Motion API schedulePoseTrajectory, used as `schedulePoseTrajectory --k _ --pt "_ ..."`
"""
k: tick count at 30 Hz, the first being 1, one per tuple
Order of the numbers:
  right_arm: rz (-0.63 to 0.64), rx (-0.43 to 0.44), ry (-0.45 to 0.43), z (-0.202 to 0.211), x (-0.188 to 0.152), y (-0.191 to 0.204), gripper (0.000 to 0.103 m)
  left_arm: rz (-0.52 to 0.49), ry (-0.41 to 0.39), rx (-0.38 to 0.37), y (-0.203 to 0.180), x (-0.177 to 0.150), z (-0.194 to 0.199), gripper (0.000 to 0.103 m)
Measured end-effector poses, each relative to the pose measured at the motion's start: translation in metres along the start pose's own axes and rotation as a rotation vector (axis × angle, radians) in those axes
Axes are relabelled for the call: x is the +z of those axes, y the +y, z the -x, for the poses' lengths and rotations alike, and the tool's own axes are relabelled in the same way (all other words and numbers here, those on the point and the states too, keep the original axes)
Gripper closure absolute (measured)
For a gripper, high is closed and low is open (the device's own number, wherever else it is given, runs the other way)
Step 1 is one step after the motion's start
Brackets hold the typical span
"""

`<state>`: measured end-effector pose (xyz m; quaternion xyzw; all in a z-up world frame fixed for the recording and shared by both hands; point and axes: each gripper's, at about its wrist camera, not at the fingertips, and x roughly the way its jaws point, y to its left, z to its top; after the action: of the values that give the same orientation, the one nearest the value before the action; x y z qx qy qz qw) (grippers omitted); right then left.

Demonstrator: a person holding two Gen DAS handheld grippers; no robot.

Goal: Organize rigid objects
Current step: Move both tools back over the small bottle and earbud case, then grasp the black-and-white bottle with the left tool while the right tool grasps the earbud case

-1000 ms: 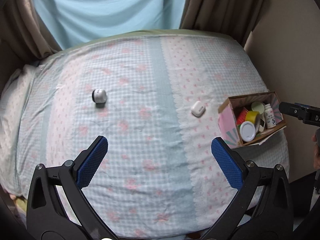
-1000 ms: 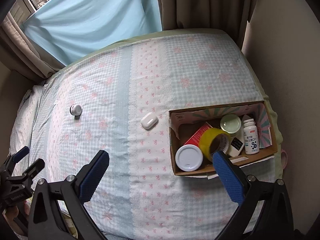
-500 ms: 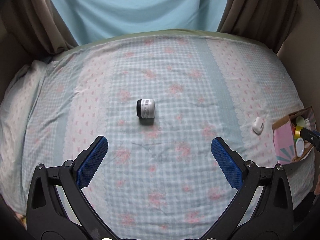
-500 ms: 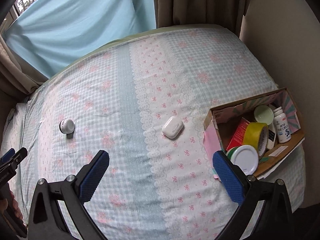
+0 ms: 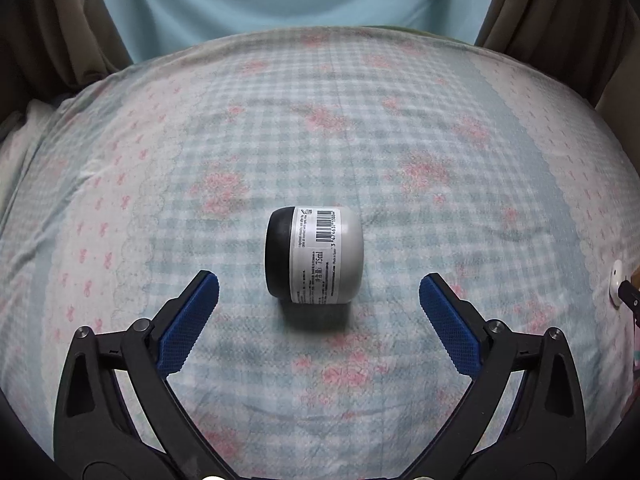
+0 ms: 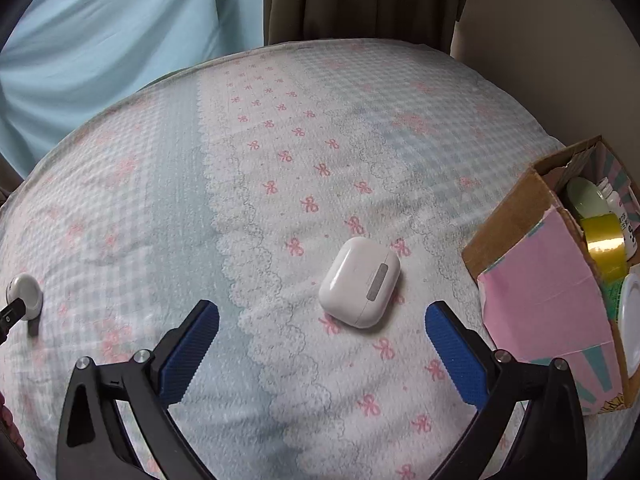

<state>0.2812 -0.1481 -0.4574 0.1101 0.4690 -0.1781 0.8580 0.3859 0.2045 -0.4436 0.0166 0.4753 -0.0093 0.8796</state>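
Bed with checked, flowered cover carries everything. Box, already part filled, sits at the bed's right edge, just right of the right tongs. Jar lies on its side mid-bed, dark lid to the left, long axis running left-right, straight ahead of the left tongs and centred on the gap. Left tongs released, nothing between the pads; jaws have just been closing slightly. Earbud case lies flat ahead of the right tongs, slightly right of centre, long axis tilted; right tongs spread wide, empty. Each hand is nearer its own item. Versus a second ago: both items loom much larger and closer; jar now centred rather than off left.
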Motion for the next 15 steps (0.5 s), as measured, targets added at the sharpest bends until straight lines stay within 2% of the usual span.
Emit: schedulePoseTrajectory --k 1,4,6,8,11,15 --pt "-0.012 -0.017 -0.005 -0.007 0.001 -0.001 0.008 0.003 -0.007 -0.006 0.000 0.000 -0.006 0.006" --pt "-0.050 -0.052 0.003 -0.026 0.004 -0.005 0.019 -0.006 -0.029 -0.002 -0.002 0.002 -0.021 0.009" --pt "-0.084 -0.071 0.000 -0.032 0.005 -0.010 0.021 -0.008 -0.035 -0.004 -0.003 0.005 -0.026 0.020" --pt "-0.115 -0.070 -0.009 -0.035 0.007 -0.014 0.022 -0.003 -0.032 -0.021 -0.003 0.008 -0.031 0.026" --pt "-0.122 -0.081 -0.001 -0.040 0.008 -0.012 0.036 0.001 -0.031 -0.032 -0.002 0.013 -0.036 0.037" --pt "-0.151 -0.098 -0.007 -0.039 0.006 -0.012 0.046 0.008 -0.029 -0.040 0.002 0.015 -0.039 0.053"
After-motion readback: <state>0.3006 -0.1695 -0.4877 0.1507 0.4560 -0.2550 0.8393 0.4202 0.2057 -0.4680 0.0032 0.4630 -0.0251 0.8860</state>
